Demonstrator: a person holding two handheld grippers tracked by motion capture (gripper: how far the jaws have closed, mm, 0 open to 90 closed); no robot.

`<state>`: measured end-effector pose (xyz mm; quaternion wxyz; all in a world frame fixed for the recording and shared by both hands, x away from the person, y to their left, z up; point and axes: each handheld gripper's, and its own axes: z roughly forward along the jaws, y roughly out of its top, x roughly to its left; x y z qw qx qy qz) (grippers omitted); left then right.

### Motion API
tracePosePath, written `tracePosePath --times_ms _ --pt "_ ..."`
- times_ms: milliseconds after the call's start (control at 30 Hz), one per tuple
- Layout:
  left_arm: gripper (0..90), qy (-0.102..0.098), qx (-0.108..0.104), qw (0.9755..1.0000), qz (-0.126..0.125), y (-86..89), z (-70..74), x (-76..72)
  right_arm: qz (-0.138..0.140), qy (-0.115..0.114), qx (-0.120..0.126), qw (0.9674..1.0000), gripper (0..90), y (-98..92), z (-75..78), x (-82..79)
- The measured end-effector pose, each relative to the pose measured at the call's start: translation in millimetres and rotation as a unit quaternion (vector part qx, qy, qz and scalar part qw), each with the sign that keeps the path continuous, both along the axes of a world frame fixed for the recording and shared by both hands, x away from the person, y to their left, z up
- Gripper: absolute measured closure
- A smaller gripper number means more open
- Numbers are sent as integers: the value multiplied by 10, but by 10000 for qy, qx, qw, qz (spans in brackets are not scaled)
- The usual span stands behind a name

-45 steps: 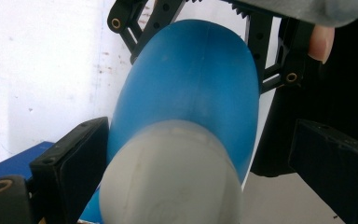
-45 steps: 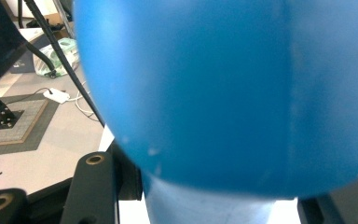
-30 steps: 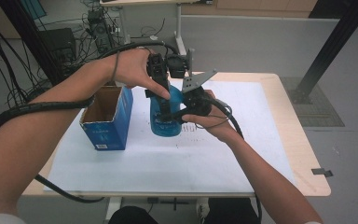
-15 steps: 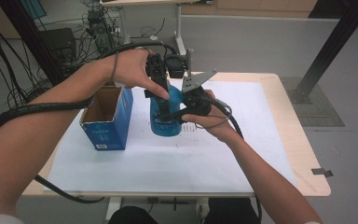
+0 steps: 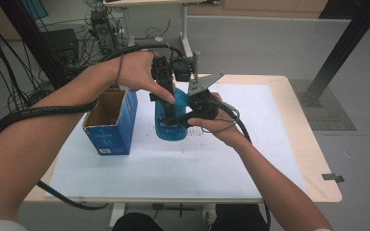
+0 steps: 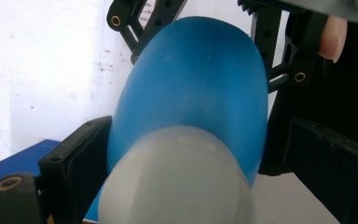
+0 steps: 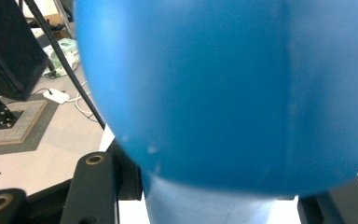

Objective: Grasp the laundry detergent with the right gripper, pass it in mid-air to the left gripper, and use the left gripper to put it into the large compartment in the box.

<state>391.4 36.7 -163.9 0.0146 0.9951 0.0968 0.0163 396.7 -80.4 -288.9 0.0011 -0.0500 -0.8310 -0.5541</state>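
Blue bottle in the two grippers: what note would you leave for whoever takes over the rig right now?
Right gripper: shut on the blue bottle.
Left gripper: fingers have just been closing around the bottle near its pale cap; one is not touching yet, so it is open.
Bottle: over the white sheet, beside the open box.
Done: right grip. Left: finish the left grip.

Pale wooden table on grey floor, tangled cables behind, black post beside.
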Motion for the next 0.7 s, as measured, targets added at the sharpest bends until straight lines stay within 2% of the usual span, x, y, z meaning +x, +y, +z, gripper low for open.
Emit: tracePosePath --times_ms 233,700 --pt "110 20 26 10000 -41 -19 4 5 57 15 28 10000 436 0 8 -19" --pt "238 114 68 9998 -116 -49 16 15 148 14 94 9998 436 -35 32 -31"
